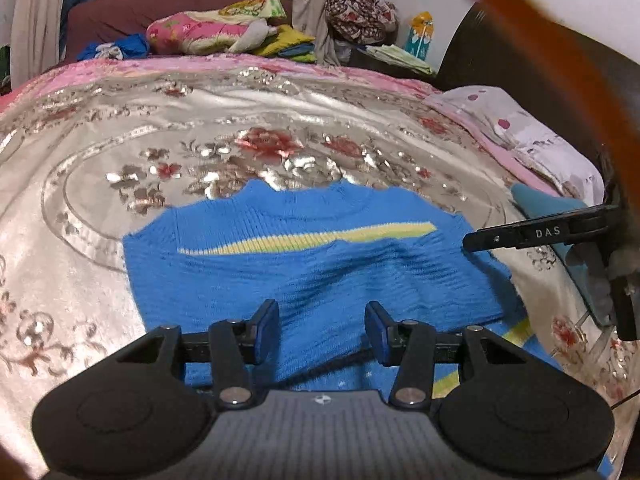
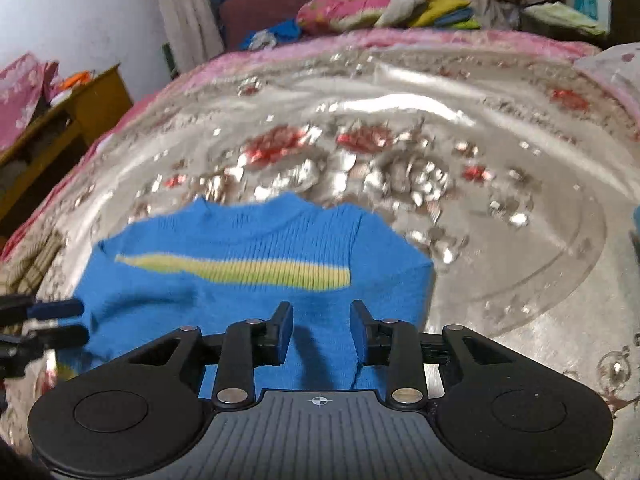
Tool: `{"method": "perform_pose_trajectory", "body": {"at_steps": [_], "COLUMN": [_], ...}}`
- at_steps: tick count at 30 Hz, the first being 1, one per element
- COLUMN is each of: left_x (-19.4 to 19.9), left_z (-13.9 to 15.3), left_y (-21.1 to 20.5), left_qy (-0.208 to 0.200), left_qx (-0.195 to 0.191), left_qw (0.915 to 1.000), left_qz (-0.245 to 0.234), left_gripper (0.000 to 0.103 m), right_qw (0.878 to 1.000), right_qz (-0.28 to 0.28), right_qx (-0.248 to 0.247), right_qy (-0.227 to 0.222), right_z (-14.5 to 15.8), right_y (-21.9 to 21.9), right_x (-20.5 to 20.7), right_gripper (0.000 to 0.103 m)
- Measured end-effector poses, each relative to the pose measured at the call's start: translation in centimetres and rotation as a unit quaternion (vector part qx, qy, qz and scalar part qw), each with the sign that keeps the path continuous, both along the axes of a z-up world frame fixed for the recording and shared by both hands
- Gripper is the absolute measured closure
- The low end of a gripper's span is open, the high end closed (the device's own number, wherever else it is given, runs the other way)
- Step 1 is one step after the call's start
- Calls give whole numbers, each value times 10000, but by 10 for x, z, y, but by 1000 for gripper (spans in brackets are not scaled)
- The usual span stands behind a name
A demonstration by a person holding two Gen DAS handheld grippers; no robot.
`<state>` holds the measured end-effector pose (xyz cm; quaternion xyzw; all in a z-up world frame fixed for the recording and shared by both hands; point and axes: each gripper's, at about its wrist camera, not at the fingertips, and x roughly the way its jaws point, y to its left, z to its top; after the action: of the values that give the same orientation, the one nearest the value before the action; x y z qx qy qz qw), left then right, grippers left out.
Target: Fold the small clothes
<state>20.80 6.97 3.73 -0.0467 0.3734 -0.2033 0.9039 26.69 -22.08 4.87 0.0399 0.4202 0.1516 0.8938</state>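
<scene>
I work over a bed whose shiny floral bedspread [image 1: 280,120] gives me a broad flat surface for folding, so the one garment I am handling, a small blue knit sweater [image 1: 304,264] with a yellow stripe [image 1: 312,240] across the chest, lies spread on it with its neckline away from me. A fold of blue knit seems to lie doubled over the lower body, with a second bit of yellow stripe peeking out below at the near right, though the blur there keeps me from being sure which part it is. Against the far wall sits one heap of bright bedding and clothes [image 1: 224,28], well apart from my work. I hold two grippers: my left gripper [image 1: 322,330] hovers over the near edge of the sweater, its jaws parted and gripping nothing; my right gripper [image 2: 320,330] hangs over the sweater's right half, its pads apart with blue knit showing between them, released rather than pinching.
</scene>
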Motion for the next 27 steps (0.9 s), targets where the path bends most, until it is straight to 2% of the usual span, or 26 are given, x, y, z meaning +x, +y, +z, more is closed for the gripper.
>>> {"method": "perform_pose_trajectory", "body": {"at_steps": [3, 6, 10, 13, 14, 16, 18, 23, 25, 27], "left_x": [-2, -2, -1, -2, -2, -3, -3, -10, -8, -3], "left_z": [-5, -7, -6, -6, -6, -7, -6, 2, -1, -12], "left_y": [-1, -2, -2, -2, -2, -3, -3, -6, -10, -15], "left_qy": [69, 95, 92, 76, 74, 59, 21, -314, -295, -70], "left_qx": [58, 85, 72, 100, 106, 122, 131, 156, 271, 520], "left_qw": [10000, 9999, 9999, 9999, 9999, 9999, 9999, 9994, 9992, 9986], "left_qz": [-28, -31, -15, -27, -33, -37, -20, 25, 4, 0], "left_gripper": [51, 51, 51, 51, 51, 51, 51, 51, 51, 51], "right_qw": [9995, 9987, 9984, 9974, 9969, 9966, 9972, 9989, 9989, 9992], "right_qz": [270, 463, 528, 669, 715, 706, 630, 451, 349, 156], "right_qx": [-62, -80, -119, -89, -70, -33, -33, -20, -128, -281], "right_qy": [124, 187, 136, 257, 321, 431, 389, -138, -277, -257], "right_z": [-10, -16, -20, -21, -21, -19, -13, 11, 14, 7], "right_y": [-2, 3, 1, 0, 0, -1, -3, -5, -4, -2], "right_x": [1, -2, 2, 6, 7, 7, 5, 1, 4, 11], "right_gripper": [71, 66, 66, 66, 69, 96, 97, 97, 97, 97]}}
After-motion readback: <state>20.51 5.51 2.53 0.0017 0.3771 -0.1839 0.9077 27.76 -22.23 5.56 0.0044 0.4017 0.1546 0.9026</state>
